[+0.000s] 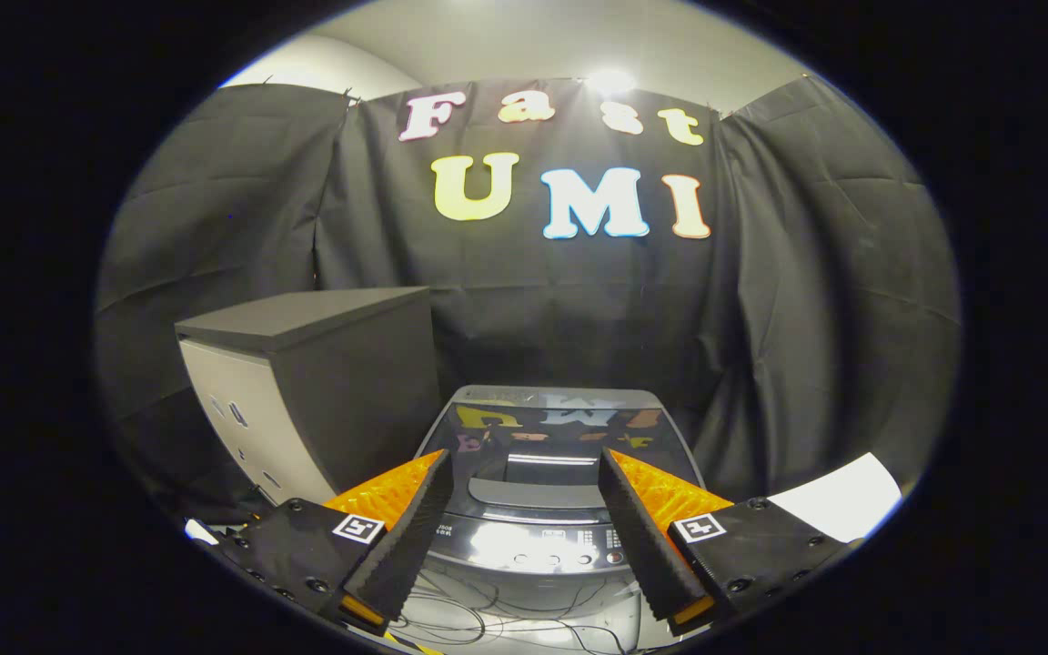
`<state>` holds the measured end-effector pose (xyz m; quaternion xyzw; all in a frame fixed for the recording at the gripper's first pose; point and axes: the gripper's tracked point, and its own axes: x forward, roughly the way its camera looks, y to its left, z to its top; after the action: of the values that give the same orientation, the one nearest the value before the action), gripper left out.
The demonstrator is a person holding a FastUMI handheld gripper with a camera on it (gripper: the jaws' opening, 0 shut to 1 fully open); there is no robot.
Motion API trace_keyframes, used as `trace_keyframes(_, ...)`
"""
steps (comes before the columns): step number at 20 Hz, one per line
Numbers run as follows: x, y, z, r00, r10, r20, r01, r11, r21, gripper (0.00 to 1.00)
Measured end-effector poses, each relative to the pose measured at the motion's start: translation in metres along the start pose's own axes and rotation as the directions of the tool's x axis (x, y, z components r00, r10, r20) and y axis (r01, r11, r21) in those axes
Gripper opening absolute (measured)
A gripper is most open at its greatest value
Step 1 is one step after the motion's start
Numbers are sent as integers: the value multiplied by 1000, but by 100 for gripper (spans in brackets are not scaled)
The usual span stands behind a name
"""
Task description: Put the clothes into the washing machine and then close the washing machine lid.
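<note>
Washing machine (549, 473) lid down | tool (524, 459) open above | cabinet (306, 382) beside

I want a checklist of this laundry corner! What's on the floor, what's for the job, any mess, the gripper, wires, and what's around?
Surface: pale floor below the fingers.
Job's things: washing machine ahead between the fingers, lid looks shut; clothes: nothing seen.
Clutter: white sheet beside the machine.
Grippers: hand-held gripper open, holding nothing.
Cables: dark wires loose on the floor in front of the machine.
Surroundings: grey cabinet beside the machine, black cloth wall behind.
</note>
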<state>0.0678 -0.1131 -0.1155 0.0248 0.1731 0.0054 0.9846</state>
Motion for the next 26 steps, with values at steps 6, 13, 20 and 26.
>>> trace_keyframes(6,-78,-24,2,996,-10,92,5,999,48,100)
trace_keyframes(13,-165,-32,-14,986,64,155,-56,997,-58,99)
trace_keyframes(20,-224,-36,-25,971,124,203,-102,988,-115,99)
trace_keyframes(26,-244,-42,-30,965,129,227,-108,989,-103,99)
